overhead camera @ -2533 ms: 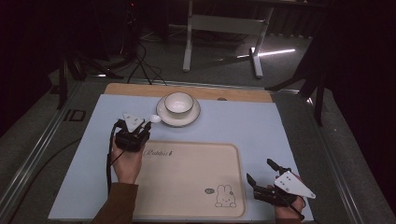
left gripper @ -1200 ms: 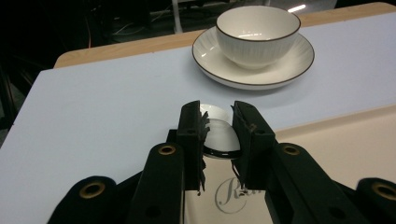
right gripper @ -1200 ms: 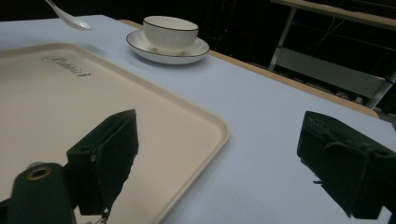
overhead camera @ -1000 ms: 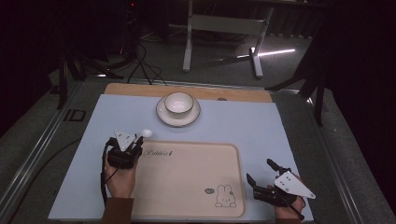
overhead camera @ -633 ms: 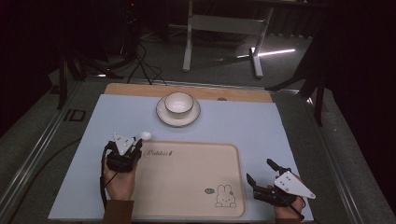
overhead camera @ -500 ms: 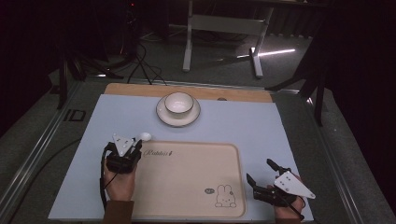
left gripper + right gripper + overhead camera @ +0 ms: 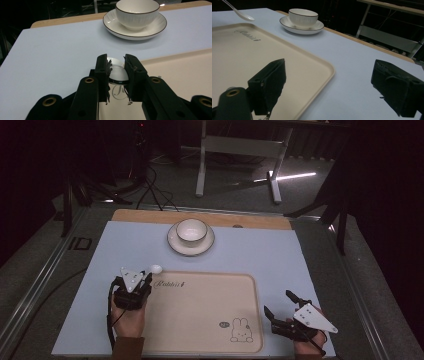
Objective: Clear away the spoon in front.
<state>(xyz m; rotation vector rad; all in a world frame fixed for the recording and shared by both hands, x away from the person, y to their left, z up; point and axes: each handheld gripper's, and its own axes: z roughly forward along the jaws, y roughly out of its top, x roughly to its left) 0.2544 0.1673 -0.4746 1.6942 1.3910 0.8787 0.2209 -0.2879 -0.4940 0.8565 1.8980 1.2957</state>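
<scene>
- Since the earlier high-view picture, our left gripper (image 7: pixel 144 279) has drawn back from beside the saucer (image 7: pixel 175 243) toward us, bringing the white spoon (image 7: pixel 155 268) with it to the tray's (image 7: pixel 200 320) near-left corner.
- We have the spoon pinched by its handle between the left jaws, which are pressed in on it; its bowl pokes out ahead of them, over the tray's rim and the printed lettering (image 7: pixel 119 90).
- Our grip looks narrow and far back on a smooth, curved handle, so we judge the spoon could swivel or slip out if we tilt or jolt the hand.
- If we lower it carelessly, the bowl could catch the raised tray rim and be levered loose.
- Our right gripper (image 7: pixel 281 312) rests at the tray's right edge with its jaws spread wide and nothing between them.
- The cup (image 7: pixel 191 230) sits on its saucer, well apart from both grippers, so we see little risk of knocking it.
</scene>
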